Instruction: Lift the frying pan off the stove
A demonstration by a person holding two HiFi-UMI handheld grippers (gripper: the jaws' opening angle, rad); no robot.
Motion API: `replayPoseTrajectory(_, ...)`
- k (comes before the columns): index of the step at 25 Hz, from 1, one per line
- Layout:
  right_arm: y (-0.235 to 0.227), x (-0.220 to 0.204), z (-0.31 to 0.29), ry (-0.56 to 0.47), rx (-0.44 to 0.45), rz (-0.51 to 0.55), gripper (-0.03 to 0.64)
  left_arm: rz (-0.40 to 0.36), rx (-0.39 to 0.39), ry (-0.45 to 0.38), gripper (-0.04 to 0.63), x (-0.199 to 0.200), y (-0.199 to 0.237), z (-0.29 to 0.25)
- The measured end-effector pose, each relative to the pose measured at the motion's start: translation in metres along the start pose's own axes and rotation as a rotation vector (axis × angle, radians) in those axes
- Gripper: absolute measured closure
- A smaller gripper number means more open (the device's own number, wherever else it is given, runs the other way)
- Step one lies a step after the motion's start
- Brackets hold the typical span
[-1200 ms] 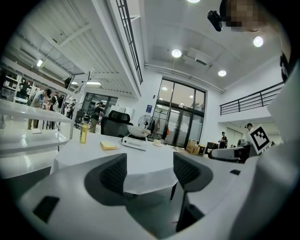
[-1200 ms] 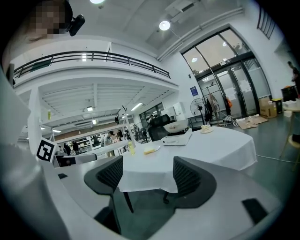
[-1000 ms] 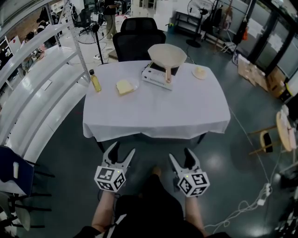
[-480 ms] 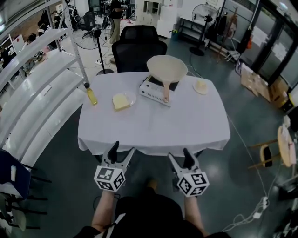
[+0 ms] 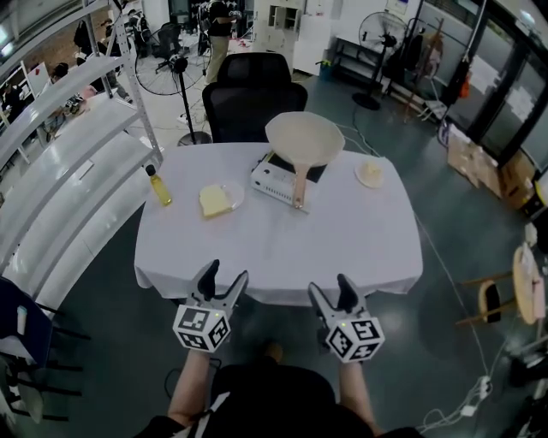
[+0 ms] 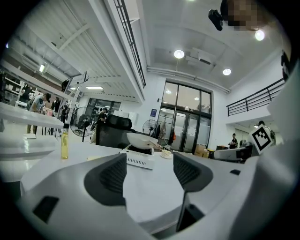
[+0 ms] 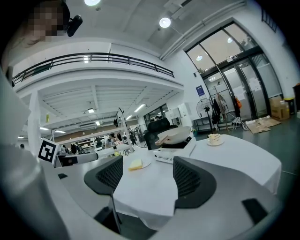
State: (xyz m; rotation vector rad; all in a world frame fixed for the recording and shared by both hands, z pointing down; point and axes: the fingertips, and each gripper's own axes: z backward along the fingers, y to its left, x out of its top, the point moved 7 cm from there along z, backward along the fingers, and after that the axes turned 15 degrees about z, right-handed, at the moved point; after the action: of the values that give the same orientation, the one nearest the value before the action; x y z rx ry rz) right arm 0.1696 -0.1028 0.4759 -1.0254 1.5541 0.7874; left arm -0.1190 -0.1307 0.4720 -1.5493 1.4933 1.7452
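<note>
A cream-coloured frying pan (image 5: 305, 138) sat on a white single-burner stove (image 5: 272, 177) toward the far side of a counter (image 5: 342, 244) draped in a white cloth. Its pale handle (image 5: 298, 184) reached over the stove's front edge toward the person. The person stood at the counter's near edge with a gripper in each hand. The left gripper (image 5: 226, 274) and the right gripper (image 5: 329, 286) were held side by side, low and just short of the cloth's hanging edge. Both pointed at the counter and were well apart from the pan. In the left gripper view its dark ribbed pads (image 6: 114, 174) stood wide apart with nothing between them, and the stove and pan showed far off through the gap. The right gripper view told the same of that gripper: jaws spread wide and empty, the counter top in the gap and the pan beyond. Left of the stove lay a small plate (image 5: 238, 195) carrying a yellow block (image 5: 213, 202). Further left, near the counter's left edge, a bottle of yellow liquid (image 5: 157, 186) stood upright. Right of the stove a second small plate (image 5: 359, 177) held a pale slice of cake (image 5: 372, 171). A black office chair (image 5: 254, 94) stood behind the counter's far side, white shelving (image 5: 77, 184) ran along the left, and a standing fan (image 5: 378, 20) was visible in the background.
</note>
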Motion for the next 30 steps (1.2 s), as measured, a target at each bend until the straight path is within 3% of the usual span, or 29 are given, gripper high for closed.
replayPoseTrajectory(19, -0.022, -0.025, -0.013, 0.033, 0.043, -0.04, 0.295, 0.036, 0.047, 0.047, 0.295, -0.025, 0.004, -0.022)
replayPoseTrajectory(30, -0.043, -0.013, -0.059, 0.047, 0.06, -0.047, 0.295, 0.045, 0.025, 0.051, 0.295, -0.003, 0.015, -0.077)
